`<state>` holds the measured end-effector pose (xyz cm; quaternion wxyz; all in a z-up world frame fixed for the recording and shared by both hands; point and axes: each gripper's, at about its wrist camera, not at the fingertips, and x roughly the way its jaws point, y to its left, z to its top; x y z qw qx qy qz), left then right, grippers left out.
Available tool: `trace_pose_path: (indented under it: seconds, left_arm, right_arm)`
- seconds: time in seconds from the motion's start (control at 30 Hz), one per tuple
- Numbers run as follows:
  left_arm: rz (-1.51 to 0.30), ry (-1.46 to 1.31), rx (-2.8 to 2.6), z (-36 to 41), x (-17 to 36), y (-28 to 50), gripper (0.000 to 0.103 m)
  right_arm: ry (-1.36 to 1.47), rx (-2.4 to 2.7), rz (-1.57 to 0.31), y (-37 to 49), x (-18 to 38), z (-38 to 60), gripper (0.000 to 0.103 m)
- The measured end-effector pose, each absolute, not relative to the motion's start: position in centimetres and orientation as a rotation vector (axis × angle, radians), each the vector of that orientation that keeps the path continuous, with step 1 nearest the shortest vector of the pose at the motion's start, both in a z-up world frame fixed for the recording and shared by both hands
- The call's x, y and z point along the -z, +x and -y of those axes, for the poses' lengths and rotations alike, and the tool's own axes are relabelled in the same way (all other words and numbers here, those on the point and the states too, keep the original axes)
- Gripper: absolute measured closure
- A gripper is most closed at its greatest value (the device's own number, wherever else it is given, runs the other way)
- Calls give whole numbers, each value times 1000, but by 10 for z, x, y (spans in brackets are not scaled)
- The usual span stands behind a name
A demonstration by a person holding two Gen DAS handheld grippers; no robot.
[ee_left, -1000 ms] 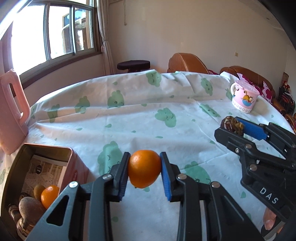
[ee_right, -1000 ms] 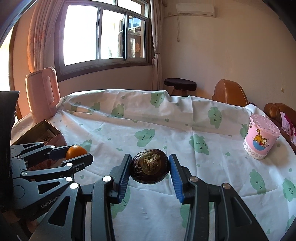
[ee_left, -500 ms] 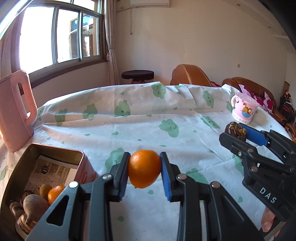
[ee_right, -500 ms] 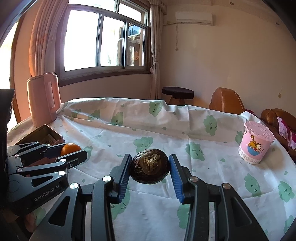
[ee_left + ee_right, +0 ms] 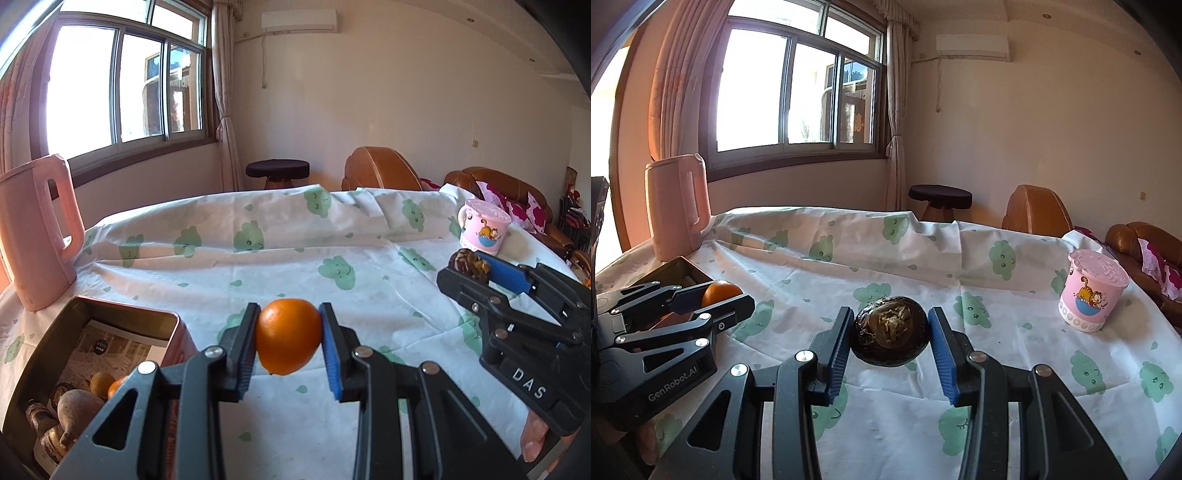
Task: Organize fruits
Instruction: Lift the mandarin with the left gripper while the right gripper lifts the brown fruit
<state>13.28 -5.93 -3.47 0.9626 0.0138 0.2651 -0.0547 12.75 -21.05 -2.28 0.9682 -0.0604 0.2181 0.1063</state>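
Two grippers up over the tabletop (image 5: 280, 266), each with a fruit. Left gripper (image 5: 288, 338) jaws squeezed tight on a small orange (image 5: 288, 336), up in the air just right of the open tin box (image 5: 122, 314). More fruit down inside that box. Right gripper (image 5: 891, 332) jaws closed on a dark, wrinkly fruit (image 5: 890, 330), held above the cloth with green clouds. Pink jug (image 5: 677, 206) behind the box, near the window. Pink cup (image 5: 1091, 291) far off to the right.

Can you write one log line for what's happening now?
left gripper: holds orange | right gripper: holds dark fruit | tin: open, some fruit inside
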Motion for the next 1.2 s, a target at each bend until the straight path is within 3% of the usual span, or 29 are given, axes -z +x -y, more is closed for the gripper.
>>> trace_pose_path:
  seconds: [1.2]
  left_arm:
    - [-434, 22, 89, 57, 26, 112, 70]
  right_arm:
    - [-123, -193, -360, 112, 17, 215, 59]
